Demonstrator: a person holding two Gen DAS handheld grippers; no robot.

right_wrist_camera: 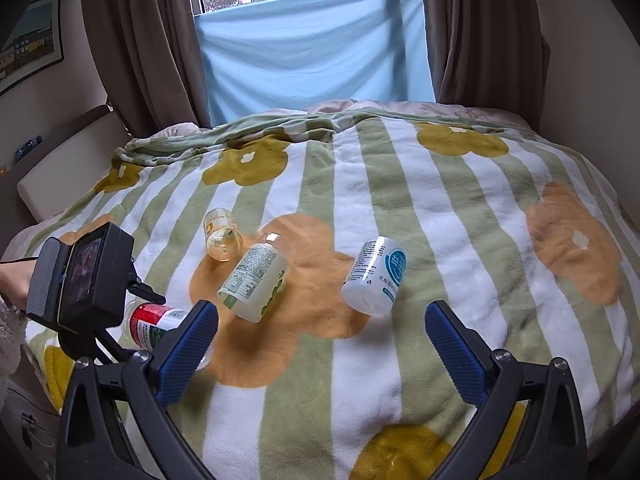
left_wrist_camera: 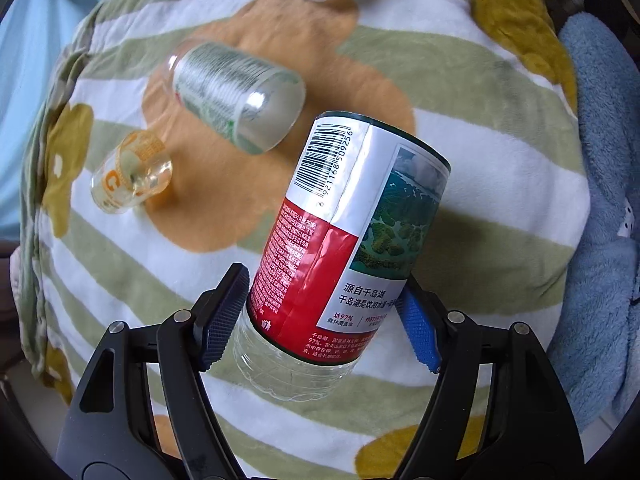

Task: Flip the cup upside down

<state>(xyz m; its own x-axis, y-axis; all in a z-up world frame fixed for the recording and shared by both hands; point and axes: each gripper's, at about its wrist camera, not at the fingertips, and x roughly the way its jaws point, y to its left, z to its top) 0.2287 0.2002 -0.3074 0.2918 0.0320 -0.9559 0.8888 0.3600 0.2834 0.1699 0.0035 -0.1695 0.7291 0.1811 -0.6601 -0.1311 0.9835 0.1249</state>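
Note:
My left gripper (left_wrist_camera: 322, 286) is shut on a clear plastic cup with a red, white and green label (left_wrist_camera: 344, 232), pinching its lower part. The cup hangs tilted above the striped flower blanket (left_wrist_camera: 480, 140), clear ribbed end near the fingers, dark-edged end pointing away. In the right wrist view the same cup (right_wrist_camera: 154, 322) shows at the lower left, behind the left gripper's body (right_wrist_camera: 80, 280). My right gripper (right_wrist_camera: 322, 312) stands open over the blanket (right_wrist_camera: 440, 220), holding nothing.
On the blanket lie a green-labelled clear cup (left_wrist_camera: 236, 96) (right_wrist_camera: 256, 280), a small orange-printed cup (left_wrist_camera: 132, 172) (right_wrist_camera: 222, 234) and a white cup with a blue logo (right_wrist_camera: 376, 276). A blue fleece (left_wrist_camera: 600, 160) borders the right. A hand (right_wrist_camera: 12, 280) holds the left gripper.

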